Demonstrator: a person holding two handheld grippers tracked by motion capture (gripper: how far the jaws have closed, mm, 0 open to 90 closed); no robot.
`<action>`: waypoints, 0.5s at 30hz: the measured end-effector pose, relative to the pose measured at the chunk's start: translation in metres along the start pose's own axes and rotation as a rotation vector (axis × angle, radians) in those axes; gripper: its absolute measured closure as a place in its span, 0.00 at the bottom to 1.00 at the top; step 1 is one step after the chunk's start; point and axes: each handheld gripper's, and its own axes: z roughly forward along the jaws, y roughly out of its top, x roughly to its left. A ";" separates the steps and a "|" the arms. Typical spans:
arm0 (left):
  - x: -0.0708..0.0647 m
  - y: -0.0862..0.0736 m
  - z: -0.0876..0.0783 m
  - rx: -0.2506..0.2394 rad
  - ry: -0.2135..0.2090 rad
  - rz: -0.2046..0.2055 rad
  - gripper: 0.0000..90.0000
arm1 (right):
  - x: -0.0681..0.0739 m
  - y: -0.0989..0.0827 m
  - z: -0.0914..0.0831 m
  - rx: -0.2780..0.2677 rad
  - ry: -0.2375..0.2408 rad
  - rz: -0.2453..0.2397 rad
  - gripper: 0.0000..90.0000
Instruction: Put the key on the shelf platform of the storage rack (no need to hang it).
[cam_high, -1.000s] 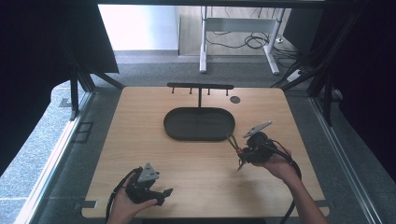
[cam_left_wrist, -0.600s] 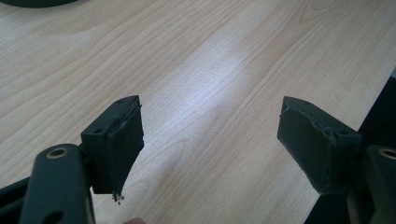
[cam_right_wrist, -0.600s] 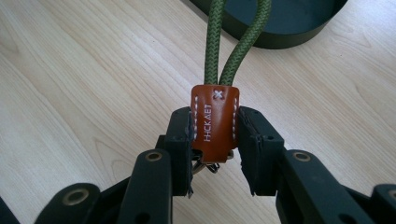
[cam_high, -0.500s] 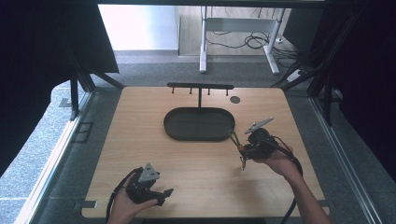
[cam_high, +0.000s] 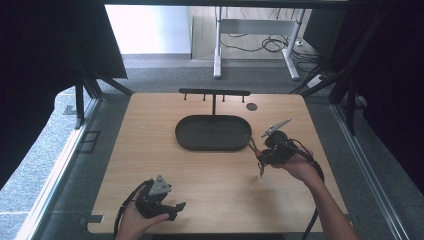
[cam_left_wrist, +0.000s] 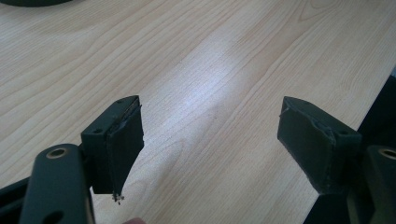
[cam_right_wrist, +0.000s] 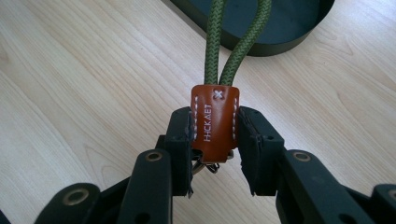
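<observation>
Two grippers over one wooden table (cam_high: 150, 150), which spans most of the high view. Dark oval tray (cam_high: 212, 132) sits at the middle of the table, toward the far edge; just behind it stands a black rack (cam_high: 214, 93) with short pegs hanging from its bar. Small dark round disc (cam_high: 251, 106) lies on the wood to the right of the rack. Right gripper (cam_high: 260, 152) is held above the table just off the tray's right end, the hand behind it near the right edge. Left gripper (cam_high: 175, 207) rests low at the near edge, well apart from the tray and from the other gripper. Left gripper view: jaws spread wide, bare wood between the pads (cam_left_wrist: 119, 144), nothing held. Right gripper view: jaws pressed together on a brown leather tab (cam_right_wrist: 215, 123) with white stitching and stamped letters; pads touch both of its sides. Green cord loop (cam_right_wrist: 233, 42) rises from the tab as two strands side by side, reaching up over the tray's rim (cam_right_wrist: 280, 42). A bit of metal hardware (cam_right_wrist: 205, 165) shows under the tab, between the jaws; its form is too hidden to tell. In the high view the cord (cam_high: 251, 145) shows as a thin loop beside the tray's right end.
</observation>
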 end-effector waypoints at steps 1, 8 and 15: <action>0.000 0.000 0.000 0.001 0.000 0.000 0.26 | 0.000 0.001 0.000 0.002 -0.001 0.004 0.74; 0.000 0.000 0.001 0.001 0.001 -0.001 0.26 | -0.004 0.007 -0.003 0.011 -0.005 -0.001 0.74; 0.001 0.000 -0.001 -0.001 0.002 -0.002 0.26 | -0.008 0.012 -0.003 0.021 -0.007 0.002 0.74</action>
